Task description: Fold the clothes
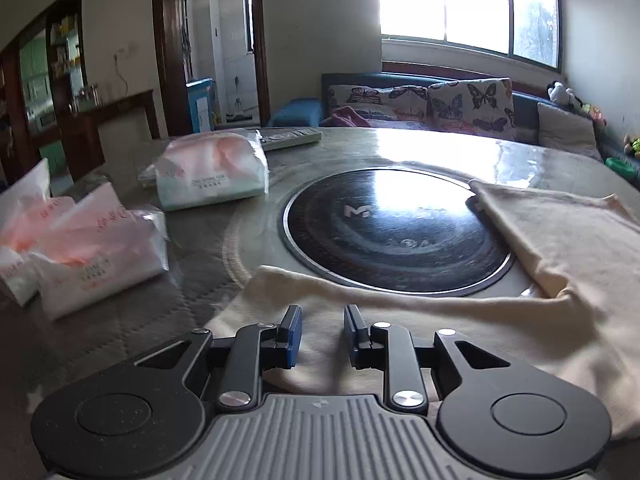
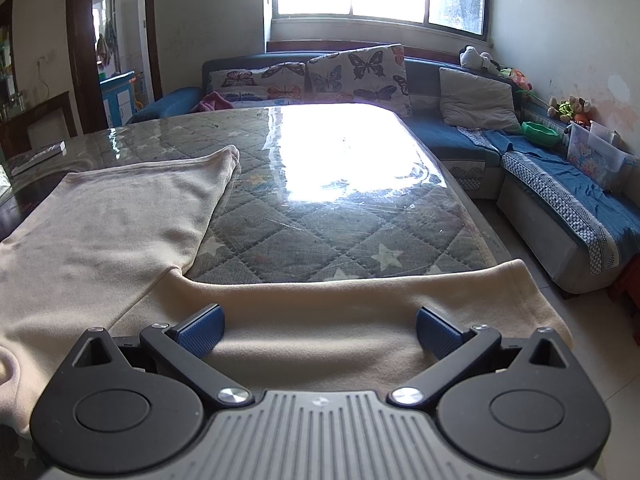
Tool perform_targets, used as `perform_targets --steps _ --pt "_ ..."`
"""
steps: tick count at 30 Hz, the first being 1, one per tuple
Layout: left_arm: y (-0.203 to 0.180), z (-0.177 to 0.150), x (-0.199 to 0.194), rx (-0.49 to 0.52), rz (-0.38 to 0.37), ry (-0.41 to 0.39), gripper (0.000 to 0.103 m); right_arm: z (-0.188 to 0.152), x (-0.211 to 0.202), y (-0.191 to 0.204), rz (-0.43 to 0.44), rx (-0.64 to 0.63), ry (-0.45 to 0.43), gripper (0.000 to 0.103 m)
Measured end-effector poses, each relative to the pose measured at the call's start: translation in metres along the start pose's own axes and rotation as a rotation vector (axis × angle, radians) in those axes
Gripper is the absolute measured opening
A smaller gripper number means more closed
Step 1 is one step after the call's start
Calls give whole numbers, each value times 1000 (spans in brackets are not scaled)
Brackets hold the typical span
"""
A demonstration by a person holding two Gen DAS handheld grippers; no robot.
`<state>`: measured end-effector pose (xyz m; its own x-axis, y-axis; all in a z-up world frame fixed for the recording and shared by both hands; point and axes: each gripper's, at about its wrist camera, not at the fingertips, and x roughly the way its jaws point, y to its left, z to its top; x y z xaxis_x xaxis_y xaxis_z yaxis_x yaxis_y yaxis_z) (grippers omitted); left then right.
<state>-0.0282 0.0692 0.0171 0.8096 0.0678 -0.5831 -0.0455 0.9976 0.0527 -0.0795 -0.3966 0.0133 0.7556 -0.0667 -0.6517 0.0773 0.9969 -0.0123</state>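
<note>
A cream garment [image 1: 460, 316] lies spread flat on the table; a sleeve [image 1: 560, 232] reaches out to the far right. My left gripper [image 1: 323, 332] hovers over the garment's near left part, jaws partly open with a narrow gap, holding nothing. In the right wrist view the same garment [image 2: 320, 312] covers the near table, its sleeve [image 2: 132, 212] running away to the left. My right gripper [image 2: 320, 332] is wide open just above the garment's near edge, and empty.
A black round hob [image 1: 396, 232] is set into the quilted, glass-covered table [image 2: 320, 216]. Several tissue packs [image 1: 212, 172] and a remote [image 1: 290, 137] lie at the left. A blue sofa [image 2: 560, 184] stands beyond and right of the table.
</note>
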Motion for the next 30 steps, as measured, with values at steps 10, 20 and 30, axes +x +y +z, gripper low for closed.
perform_targets --steps 10,20,30 --pt "7 6 -7 -15 52 25 29 6 -40 44 132 -162 -49 103" --pt "-83 24 -48 81 -378 -52 29 -11 -39 93 211 -344 -25 103" --pt "-119 3 -13 93 -469 44 29 -29 -55 92 219 -394 -13 103"
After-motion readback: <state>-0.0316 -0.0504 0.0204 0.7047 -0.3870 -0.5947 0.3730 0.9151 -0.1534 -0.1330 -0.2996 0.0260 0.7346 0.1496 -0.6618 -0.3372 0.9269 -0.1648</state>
